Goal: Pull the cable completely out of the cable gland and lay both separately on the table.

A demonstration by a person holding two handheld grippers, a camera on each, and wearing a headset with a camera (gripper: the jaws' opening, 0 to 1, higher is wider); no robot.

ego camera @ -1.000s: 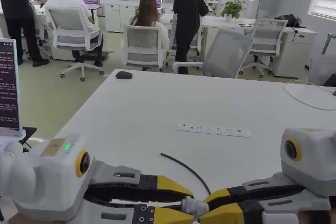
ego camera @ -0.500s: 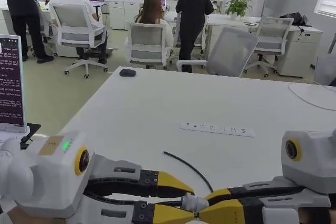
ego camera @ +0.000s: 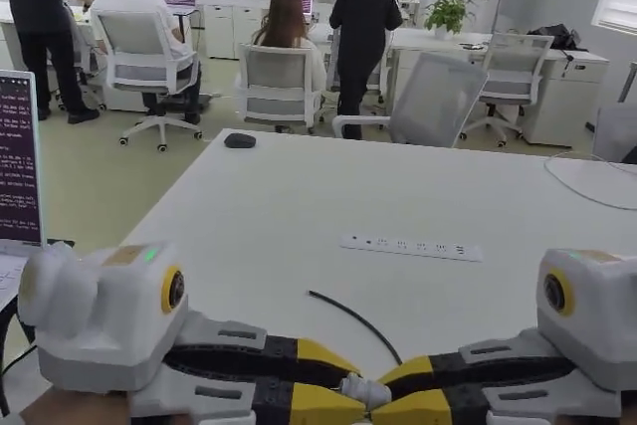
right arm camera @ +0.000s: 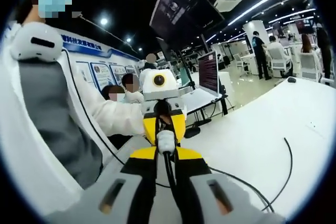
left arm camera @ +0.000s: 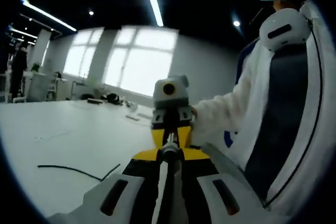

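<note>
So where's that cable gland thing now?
Bottom centre of the head view: the cable gland is where the left gripper and right gripper tips meet, its black cable trailing toward the power strip.

**A:** What colours mark the left gripper (ego camera: 350, 388) and the right gripper (ego camera: 388, 390)?
**B:** White bodies, black jaws, yellow tips. A green light glows on the left body.
**A:** And between the tips?
**B:** A white gland (ego camera: 366, 390). The cable (ego camera: 348, 313) is black.
**A:** The surroundings?
**B:** White table (ego camera: 299, 206), white power strip (ego camera: 403, 246), dark grey mouse (ego camera: 239, 140), pale green floor (ego camera: 90, 186), green plant (ego camera: 445, 13).
</note>
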